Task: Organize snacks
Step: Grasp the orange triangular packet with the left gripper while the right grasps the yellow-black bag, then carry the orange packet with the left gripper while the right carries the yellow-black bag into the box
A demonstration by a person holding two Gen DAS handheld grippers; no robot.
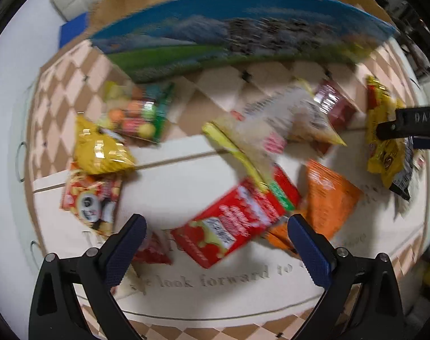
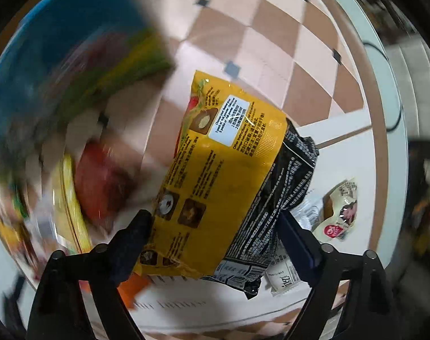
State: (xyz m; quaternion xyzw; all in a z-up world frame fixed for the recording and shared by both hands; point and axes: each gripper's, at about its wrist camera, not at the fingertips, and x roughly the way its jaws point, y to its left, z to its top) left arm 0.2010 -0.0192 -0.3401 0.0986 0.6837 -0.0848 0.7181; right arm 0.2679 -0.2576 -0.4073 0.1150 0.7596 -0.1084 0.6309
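Left gripper (image 1: 216, 231): jaws apart, nothing held; it hangs over a red packet (image 1: 231, 222) on the desk (image 1: 169, 175)
Right gripper (image 2: 215, 226): jaws wide, a yellow packet (image 2: 215, 170) and a black packet (image 2: 282, 187) between them; contact with the pads unclear
Snacks: scattered over the desk; orange packet (image 1: 329, 198) beside the red one
Far side: blue-and-green box (image 1: 229, 34) stands behind the snacks

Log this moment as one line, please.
left gripper: open over red snack box | right gripper: straddling yellow snack packet
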